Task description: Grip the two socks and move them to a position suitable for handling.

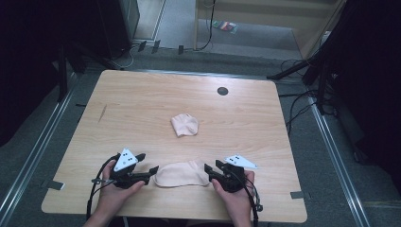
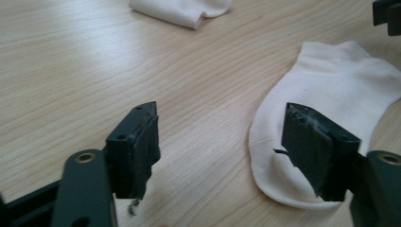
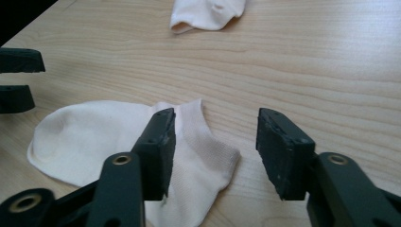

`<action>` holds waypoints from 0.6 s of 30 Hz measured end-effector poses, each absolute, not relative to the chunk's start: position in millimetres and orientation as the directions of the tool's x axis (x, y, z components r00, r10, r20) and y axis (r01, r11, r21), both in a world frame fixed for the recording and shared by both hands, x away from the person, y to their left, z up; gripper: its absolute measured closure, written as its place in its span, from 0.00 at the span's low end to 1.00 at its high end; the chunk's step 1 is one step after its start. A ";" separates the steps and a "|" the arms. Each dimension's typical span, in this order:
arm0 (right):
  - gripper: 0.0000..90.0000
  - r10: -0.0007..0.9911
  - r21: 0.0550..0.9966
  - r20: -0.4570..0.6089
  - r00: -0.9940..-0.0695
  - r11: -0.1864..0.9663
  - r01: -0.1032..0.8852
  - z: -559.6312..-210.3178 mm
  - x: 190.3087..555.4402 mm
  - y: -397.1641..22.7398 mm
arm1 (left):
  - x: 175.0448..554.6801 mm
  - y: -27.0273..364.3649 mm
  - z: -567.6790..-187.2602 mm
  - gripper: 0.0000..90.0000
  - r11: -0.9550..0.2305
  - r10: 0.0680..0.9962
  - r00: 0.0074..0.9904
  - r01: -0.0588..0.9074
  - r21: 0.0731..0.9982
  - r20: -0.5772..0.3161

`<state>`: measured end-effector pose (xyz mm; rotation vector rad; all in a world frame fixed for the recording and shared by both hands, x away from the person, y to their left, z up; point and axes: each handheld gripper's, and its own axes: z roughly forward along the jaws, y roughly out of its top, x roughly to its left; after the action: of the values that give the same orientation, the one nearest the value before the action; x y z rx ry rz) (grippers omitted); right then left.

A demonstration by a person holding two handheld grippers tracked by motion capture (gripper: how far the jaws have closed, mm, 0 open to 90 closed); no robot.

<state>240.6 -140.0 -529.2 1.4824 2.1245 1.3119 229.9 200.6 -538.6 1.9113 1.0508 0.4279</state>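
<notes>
A pale sock (image 1: 182, 173) lies flat on the wooden table (image 1: 142, 104) near the front edge. My left gripper (image 1: 153, 170) stands open at its left end, and my right gripper (image 1: 207, 169) stands open at its right end. In the left gripper view the jaws of my left gripper (image 2: 221, 118) are wide apart, the right one over the rounded end of the sock (image 2: 340, 80). In the right gripper view my right gripper (image 3: 216, 118) has its left jaw over the cuff end of the sock (image 3: 94, 137); no pad presses on it. A second, bunched sock (image 1: 184, 125) lies mid-table.
A small black round hole (image 1: 222, 91) sits in the table toward the back. Dark stands and cables (image 1: 302, 71) surround the table on the floor. The front edge of the table runs just below my hands (image 1: 231, 194).
</notes>
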 end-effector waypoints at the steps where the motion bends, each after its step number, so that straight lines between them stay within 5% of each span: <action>1: 0.52 0.843 0.772 0.282 -0.458 0.084 0.630 -529.2 240.6 -140.0 | 229.9 200.6 -538.6 0.30 -0.248 0.806 0.581 0.500 0.830 -0.110; 10: 0.37 0.817 0.779 0.226 -0.530 0.175 0.602 -520.1 238.4 -121.2 | 242.6 231.0 -536.8 0.11 -0.114 0.823 0.533 0.495 0.861 -0.197; 18: 0.36 0.831 0.793 0.226 -0.508 0.146 0.592 -515.3 246.1 -119.3 | 249.2 241.5 -544.5 0.11 -0.082 0.837 0.502 0.507 0.858 -0.217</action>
<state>246.1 -119.3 -515.3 1.3844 2.1594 1.2922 249.2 241.5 -544.5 1.7397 1.1408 0.4104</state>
